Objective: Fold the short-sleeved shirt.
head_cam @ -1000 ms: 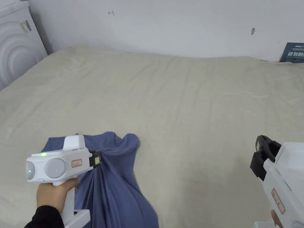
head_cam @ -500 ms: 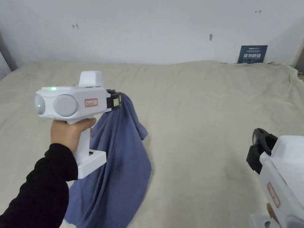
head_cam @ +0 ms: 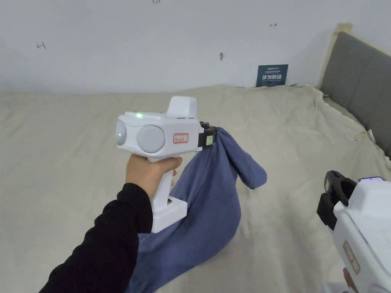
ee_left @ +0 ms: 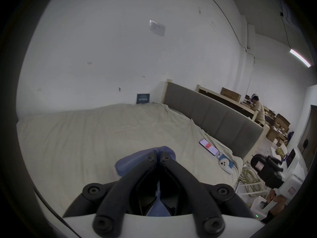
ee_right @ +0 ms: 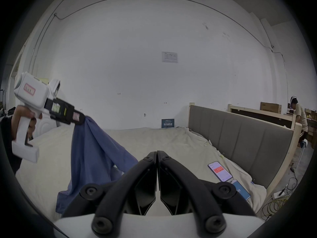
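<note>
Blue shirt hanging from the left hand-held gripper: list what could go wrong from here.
1. The blue shirt hangs bunched from one pinch in the left hand-held gripper, so it may land crumpled on the bed.
2. The right hand-held gripper is shut and empty; a one-point hold could slip.
3. The phone lies on the bed; swinging cloth could catch it.

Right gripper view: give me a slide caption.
Left gripper lifts blue shirt off the bed; right gripper shut, empty.
</note>
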Demonstrator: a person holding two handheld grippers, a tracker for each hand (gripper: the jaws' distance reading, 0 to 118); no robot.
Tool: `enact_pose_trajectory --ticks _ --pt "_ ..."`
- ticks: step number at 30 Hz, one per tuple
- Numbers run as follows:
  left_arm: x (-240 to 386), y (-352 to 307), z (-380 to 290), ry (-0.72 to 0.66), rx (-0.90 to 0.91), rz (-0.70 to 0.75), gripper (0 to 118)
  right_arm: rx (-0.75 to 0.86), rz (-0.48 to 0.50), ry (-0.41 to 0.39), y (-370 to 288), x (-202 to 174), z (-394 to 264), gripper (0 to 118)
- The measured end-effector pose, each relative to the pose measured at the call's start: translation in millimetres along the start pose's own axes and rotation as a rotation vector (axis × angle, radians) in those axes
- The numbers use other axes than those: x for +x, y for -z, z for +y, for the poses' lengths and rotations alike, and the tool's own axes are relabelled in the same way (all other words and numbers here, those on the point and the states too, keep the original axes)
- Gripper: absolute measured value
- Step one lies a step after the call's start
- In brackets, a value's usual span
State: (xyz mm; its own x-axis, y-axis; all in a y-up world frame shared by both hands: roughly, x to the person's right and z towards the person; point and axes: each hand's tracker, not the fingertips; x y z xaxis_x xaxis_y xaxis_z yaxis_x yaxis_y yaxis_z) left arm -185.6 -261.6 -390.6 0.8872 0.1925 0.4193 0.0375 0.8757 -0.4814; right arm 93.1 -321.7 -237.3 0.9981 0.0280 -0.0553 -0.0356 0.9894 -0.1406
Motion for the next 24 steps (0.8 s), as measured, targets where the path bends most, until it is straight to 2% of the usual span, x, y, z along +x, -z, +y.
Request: enact_pose_trajectory --ticks 7,11,13,16,20,21,22,24 --pt "-7 72 -83 -0.054 -0.260 0.000 0 -0.022 -0.022 0.011 -8 8 -6 0" --pt "-22 102 -129 -0.149 -0.394 0.052 0 -0.043 -0.024 0.018 -11 7 -12 0" --pt "-31 111 -147 -0.211 -0.469 0.054 6 -0.053 -0.024 0.023 -6 14 -20 0" --pt "-37 114 -163 -0.216 -0.483 0.084 24 -0.063 -0.023 0.026 -8 15 -22 0" --pt "-37 102 -164 -0.206 -0.425 0.162 92 -0.070 -0.020 0.025 -9 11 -22 0" --pt "-38 96 -161 -0.211 -0.389 0.161 104 -0.070 -0.019 0.027 -9 11 -21 0" --pt "-36 86 -157 -0.210 -0.350 0.154 110 -0.069 -0.017 0.027 -9 11 -20 0" --pt "-37 70 -147 -0.199 -0.265 0.146 112 -0.063 -0.016 0.026 -10 10 -18 0"
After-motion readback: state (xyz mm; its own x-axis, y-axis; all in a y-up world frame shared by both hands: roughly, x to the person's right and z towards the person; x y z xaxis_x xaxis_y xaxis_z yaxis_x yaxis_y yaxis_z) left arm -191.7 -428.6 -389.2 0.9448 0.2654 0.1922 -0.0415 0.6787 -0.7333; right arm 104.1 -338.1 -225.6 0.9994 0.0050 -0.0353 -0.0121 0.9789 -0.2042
